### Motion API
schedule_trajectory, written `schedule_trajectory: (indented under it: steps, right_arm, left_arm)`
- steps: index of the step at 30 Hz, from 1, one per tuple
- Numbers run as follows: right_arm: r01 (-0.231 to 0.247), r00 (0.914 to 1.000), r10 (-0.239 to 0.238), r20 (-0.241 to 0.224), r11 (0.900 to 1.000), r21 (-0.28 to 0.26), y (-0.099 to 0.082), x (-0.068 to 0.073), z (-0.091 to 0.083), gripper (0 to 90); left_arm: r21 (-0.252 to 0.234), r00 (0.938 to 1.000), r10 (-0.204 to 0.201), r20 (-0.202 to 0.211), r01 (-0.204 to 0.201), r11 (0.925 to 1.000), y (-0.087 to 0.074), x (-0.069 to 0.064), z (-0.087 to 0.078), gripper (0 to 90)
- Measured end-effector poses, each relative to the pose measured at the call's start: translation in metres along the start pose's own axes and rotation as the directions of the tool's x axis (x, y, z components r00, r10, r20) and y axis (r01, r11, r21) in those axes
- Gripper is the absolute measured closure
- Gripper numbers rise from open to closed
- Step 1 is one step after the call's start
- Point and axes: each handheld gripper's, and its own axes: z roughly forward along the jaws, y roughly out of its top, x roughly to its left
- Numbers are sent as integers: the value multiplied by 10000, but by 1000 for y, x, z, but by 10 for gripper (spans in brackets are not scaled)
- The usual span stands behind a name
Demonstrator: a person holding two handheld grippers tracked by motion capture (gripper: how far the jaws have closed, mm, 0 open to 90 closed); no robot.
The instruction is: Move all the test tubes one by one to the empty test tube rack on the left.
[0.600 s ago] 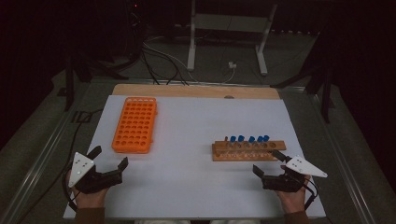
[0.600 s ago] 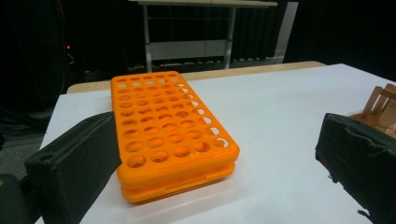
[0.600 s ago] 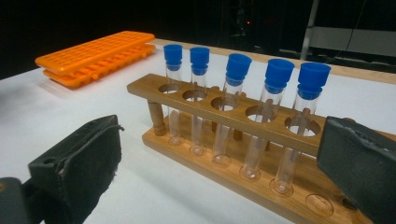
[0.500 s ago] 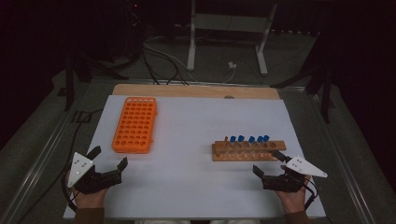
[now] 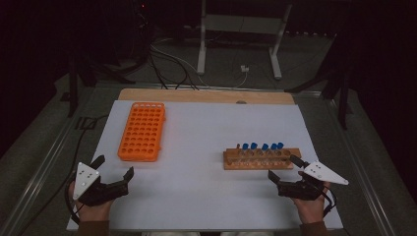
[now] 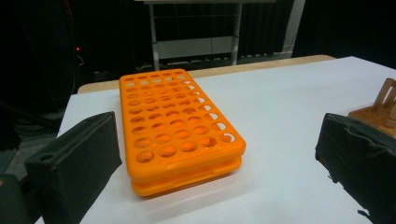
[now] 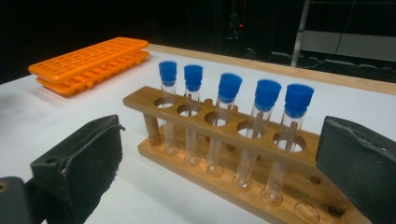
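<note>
Tubes (image 7: 229,121), five blue-capped, counted in right gripper view, upright in wooden rack (image 5: 260,160), orange tray (image 5: 142,131) well left of rack, bare sheet (image 5: 196,147) between, left gripper (image 5: 114,173) and right gripper (image 5: 284,168) wide open, empty, near front edge.

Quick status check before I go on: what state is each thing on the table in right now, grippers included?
Orange rack: flat on the white sheet, all holes empty.
Wooden rack: upright, holding five tubes in a row.
Tubes: upright, blue caps on, seated in the wooden rack.
Left gripper: open, holding nothing, short of the orange rack.
Right gripper: open, holding nothing, beside the wooden rack.
</note>
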Motion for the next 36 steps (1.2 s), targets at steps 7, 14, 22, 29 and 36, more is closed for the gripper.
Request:
schedule_trajectory:
  steps: [7,14,22,29,36]
  right_arm:
    - [83,9998,-89,177,9995,289,13,-6,5,10]
    - [64,9996,-74,276,9993,370,26,-13,9,10]
    - [-50,9991,29,426,9988,490,35,-25,15,28]
    - [-181,9980,134,612,9968,775,28,-38,18,72]
    - [-33,9979,-31,640,9951,985,19,-48,23,314]
  left_arm:
    - [-39,9999,-170,-20,170,9998,-2,3,0,7]
    - [-94,9995,-310,-50,310,9995,-2,4,0,7]
    - [-199,9989,-469,-68,467,9987,-2,6,-1,7]
    - [-193,9991,-424,32,424,9989,-1,3,3,7]
    - [-174,9990,-454,26,454,9988,-1,3,3,7]
